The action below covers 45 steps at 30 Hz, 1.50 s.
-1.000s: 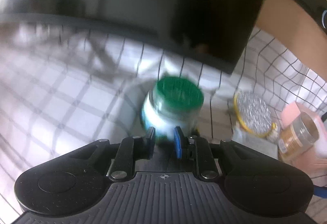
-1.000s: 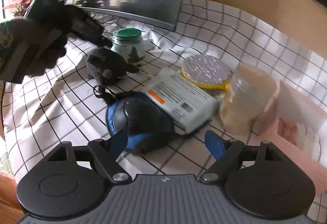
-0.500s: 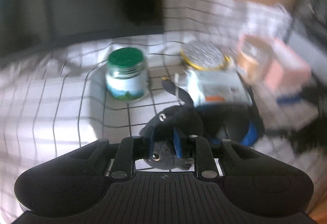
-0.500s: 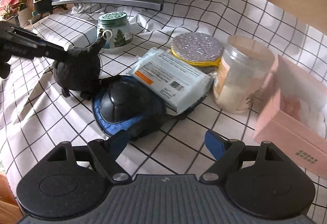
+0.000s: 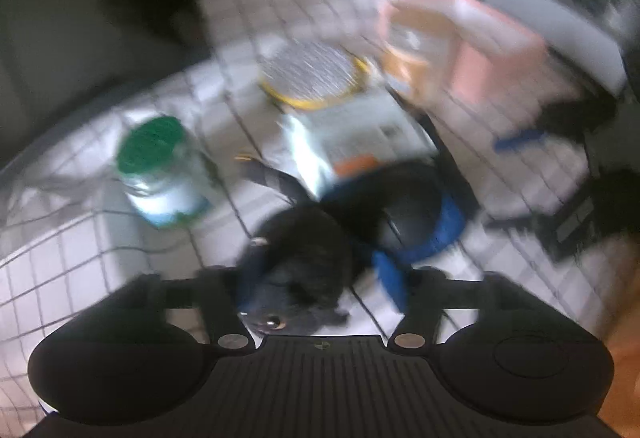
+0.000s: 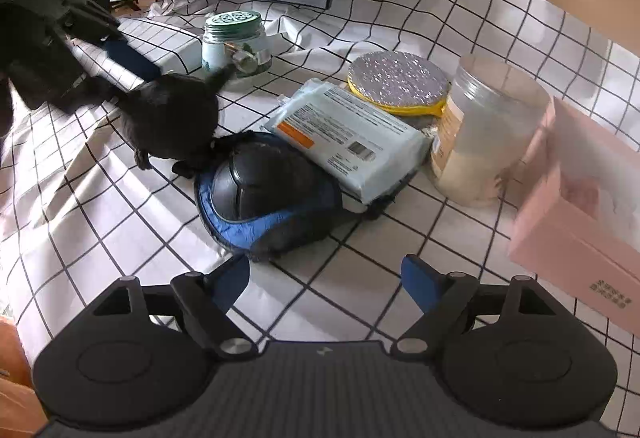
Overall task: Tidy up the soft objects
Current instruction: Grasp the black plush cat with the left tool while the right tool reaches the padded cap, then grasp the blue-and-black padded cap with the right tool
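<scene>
left gripper (image 5: 320, 286) jaws wide around black plush toy (image 5: 300, 270) (blurred, contact unclear) | toy touching blue-black cap (image 6: 268, 194) | right gripper (image 6: 326, 278) wide, empty, before cap | close squarely mid-body.

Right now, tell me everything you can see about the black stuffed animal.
The black stuffed animal looks plush and fuzzy, with a glossy bead eye, stubby feet and a thin tail pointing at the green-lidded jar. It sits on the checked cloth, pressed against the blue and black pad. The open left gripper straddles it; contact is too blurred to judge.
</scene>
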### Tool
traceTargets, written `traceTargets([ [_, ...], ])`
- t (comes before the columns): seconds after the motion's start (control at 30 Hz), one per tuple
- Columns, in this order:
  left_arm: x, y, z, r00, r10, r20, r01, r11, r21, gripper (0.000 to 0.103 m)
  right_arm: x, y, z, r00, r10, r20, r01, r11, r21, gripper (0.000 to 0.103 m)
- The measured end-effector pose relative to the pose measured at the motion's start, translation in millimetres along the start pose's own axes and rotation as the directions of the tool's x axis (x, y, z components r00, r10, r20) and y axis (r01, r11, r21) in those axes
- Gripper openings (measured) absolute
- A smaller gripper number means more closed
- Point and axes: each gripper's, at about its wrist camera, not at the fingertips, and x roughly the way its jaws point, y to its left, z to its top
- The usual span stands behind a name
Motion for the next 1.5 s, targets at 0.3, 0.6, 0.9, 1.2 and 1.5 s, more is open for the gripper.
traceTargets([
  [0.3, 11, 23, -4, 0.984, 0.175, 0.040, -0.168, 0.978, -0.125, 0.078, -1, -4, -6, 1.000, -0.012, -0.016, 0.012, 1.000, 0.018, 0.084],
  [0.6, 34, 35, 0, 0.983, 0.097, 0.155, -0.042, 0.945, -0.324, 0.078, -4, -5, 11, 1.000, -0.006, 0.028, 0.008, 0.998, -0.062, 0.084],
  [0.9, 17, 44, -20, 0.968, 0.147, 0.201, -0.011, 0.830, -0.557, 0.072, 16, 1, 39, 0.993, 0.117, 0.033, -0.117, 0.993, -0.029, 0.086],
  [1.2, -29, 54, -57, 0.950, 0.229, 0.210, -0.013, 0.704, -0.710, 0.072, 64, 29, 56, 0.985, 0.168, -0.034, -0.171, 0.978, -0.117, 0.086],
  [1.5, -57, 56, -72, 0.921, 0.321, 0.220, -0.062, 0.678, -0.732, 0.071, 38, 57, 59, 0.969, 0.245, -0.031, -0.246, 0.944, -0.220, 0.080],
])
